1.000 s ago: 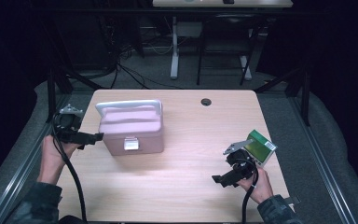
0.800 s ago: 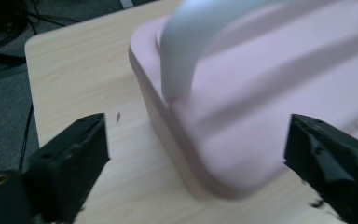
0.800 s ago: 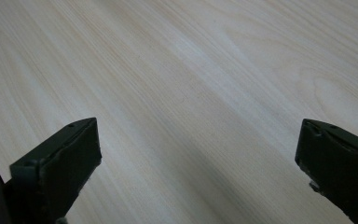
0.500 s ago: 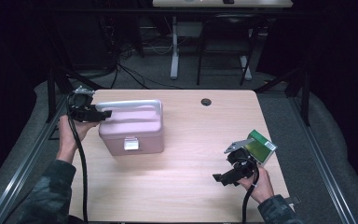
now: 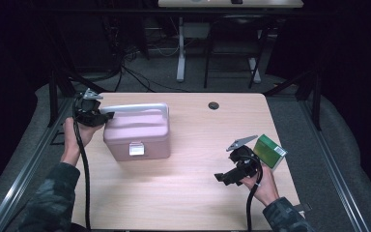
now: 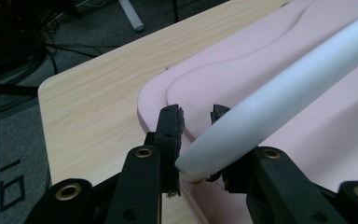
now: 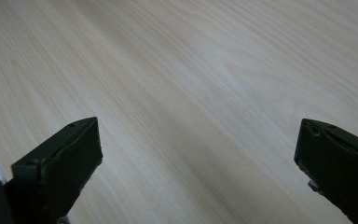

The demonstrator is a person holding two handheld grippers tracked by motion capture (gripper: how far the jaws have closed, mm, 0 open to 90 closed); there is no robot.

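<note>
**Left gripper clamped on the box handle; right gripper idle and wide open**

Your left gripper sits at the left end of the pink plastic lidded box, which stands on the left half of the pale wood-grain table, latch side facing you. The jaws have just been closing, and the left gripper view shows them now pressed on either side of the white rounded carrying handle, close to its end where it meets the box lid. The handle stands raised over the lid and runs along the box's far edge in the high view. Your left hand holds the gripper body just off the table's left edge, its black cable trailing down along the forearm.

Your right gripper rests low over the table's right front area, well apart from the box. Its jaws stand wide apart with only bare tabletop between them. A green rectangular carton with a white end lies just beside that gripper, on its outer side, untouched by the jaws.
</note>
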